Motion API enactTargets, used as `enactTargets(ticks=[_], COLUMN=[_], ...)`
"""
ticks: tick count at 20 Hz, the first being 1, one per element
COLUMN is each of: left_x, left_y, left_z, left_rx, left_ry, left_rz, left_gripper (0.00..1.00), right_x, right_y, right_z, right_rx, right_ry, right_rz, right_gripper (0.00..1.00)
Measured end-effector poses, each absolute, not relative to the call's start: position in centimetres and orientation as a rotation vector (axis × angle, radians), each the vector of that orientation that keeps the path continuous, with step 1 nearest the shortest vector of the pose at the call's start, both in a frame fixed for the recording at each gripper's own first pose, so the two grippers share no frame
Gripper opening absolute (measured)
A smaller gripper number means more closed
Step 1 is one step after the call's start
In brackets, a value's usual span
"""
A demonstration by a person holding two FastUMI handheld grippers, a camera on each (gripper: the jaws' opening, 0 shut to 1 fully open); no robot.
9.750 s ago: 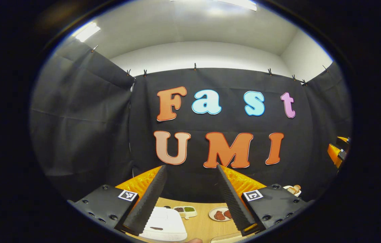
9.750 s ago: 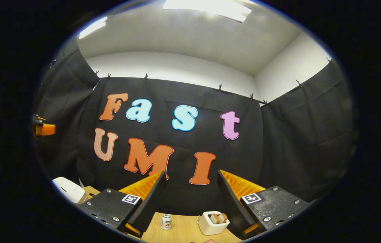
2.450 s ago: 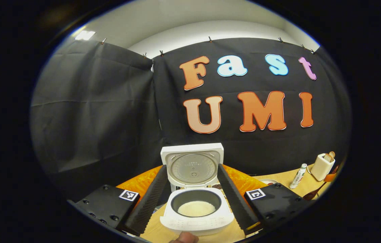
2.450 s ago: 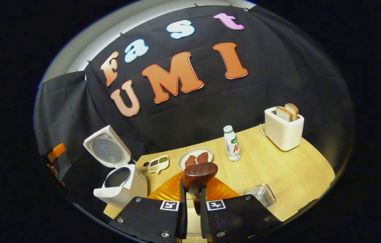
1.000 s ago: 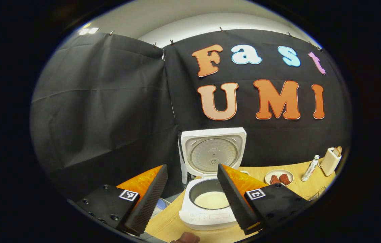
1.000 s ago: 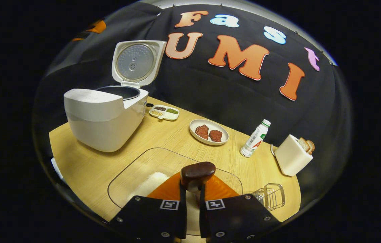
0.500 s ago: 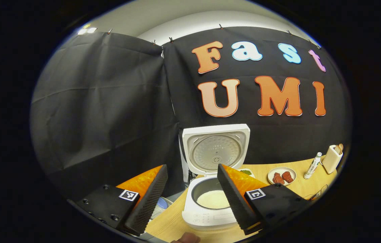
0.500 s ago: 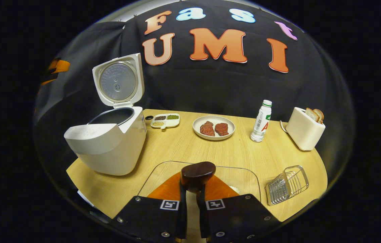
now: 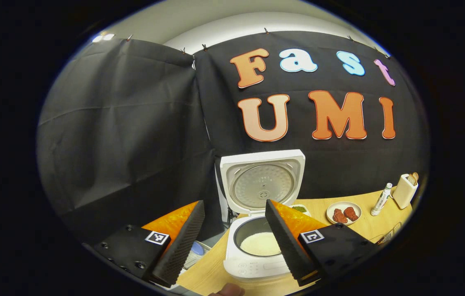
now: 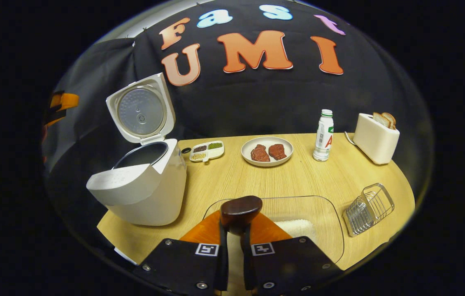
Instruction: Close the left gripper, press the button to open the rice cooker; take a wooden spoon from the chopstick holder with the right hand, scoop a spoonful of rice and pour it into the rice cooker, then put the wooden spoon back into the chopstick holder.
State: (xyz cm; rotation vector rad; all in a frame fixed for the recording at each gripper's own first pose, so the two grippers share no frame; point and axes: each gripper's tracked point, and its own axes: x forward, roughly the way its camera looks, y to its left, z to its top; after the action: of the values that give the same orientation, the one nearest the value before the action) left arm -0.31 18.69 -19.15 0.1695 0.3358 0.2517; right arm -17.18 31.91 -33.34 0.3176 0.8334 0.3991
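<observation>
On the round light-wood table stands the white rice cooker with its lid flipped up, and in the left gripper view you can see white rice lying in its dark pot. The left gripper hangs in front of the cooker with its two black fingers spread wide apart, holding nothing. The right gripper has its fingers squeezed on the stem of the dark brown wooden spoon, whose rounded bowl sticks up just past the fingertips. Right under the spoon sits a clear glass dish with some white rice in it. To the right of the dish is the silver wire chopstick holder (it leans to one side). Farther back on the table are a small white tray with four little pockets of grains, a white plate with two brown pieces of meat, a small white bottle with a green cap and a cream toaster with bread slices in it.
</observation>
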Motion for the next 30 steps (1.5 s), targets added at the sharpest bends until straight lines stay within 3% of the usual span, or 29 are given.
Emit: enactTargets(ticks=[19, 20, 21, 24, 25, 30], left_x=[0.0, 0.1, 0.0, -0.1, -0.2, -0.2], left_y=[19.0, 18.8, 18.7, 18.2, 18.1, 17.3], left_z=[-19.5, -19.5, -19.4, -19.2, -19.1, -18.8], left_rx=[0.167, 0.167, 0.168, 0.170, 0.170, 0.170], left_ry=[0.346, 0.345, 0.345, 0.341, 0.339, 0.329], left_rz=[0.191, 0.188, 0.187, 0.183, 0.182, 0.181], left_gripper=[1.00, 1.00, 1.00, 1.00, 1.00, 1.00], right_x=[-16.3, -16.2, -16.3, -16.4, -16.4, -16.7], right_y=[30.0, 29.9, 29.6, 29.2, 28.8, 27.3], right_z=[-35.2, -35.4, -35.7, -36.3, -36.5, -36.8], right_rx=[0.880, 0.912, 0.937, 1.055, 1.095, 1.228], right_ry=[1.025, 1.033, 1.042, 1.077, 1.086, 1.099], right_rz=[0.171, 0.165, 0.158, 0.122, 0.110, 0.081], right_gripper=[0.14, 0.10, 0.14, 0.10, 0.14, 0.14])
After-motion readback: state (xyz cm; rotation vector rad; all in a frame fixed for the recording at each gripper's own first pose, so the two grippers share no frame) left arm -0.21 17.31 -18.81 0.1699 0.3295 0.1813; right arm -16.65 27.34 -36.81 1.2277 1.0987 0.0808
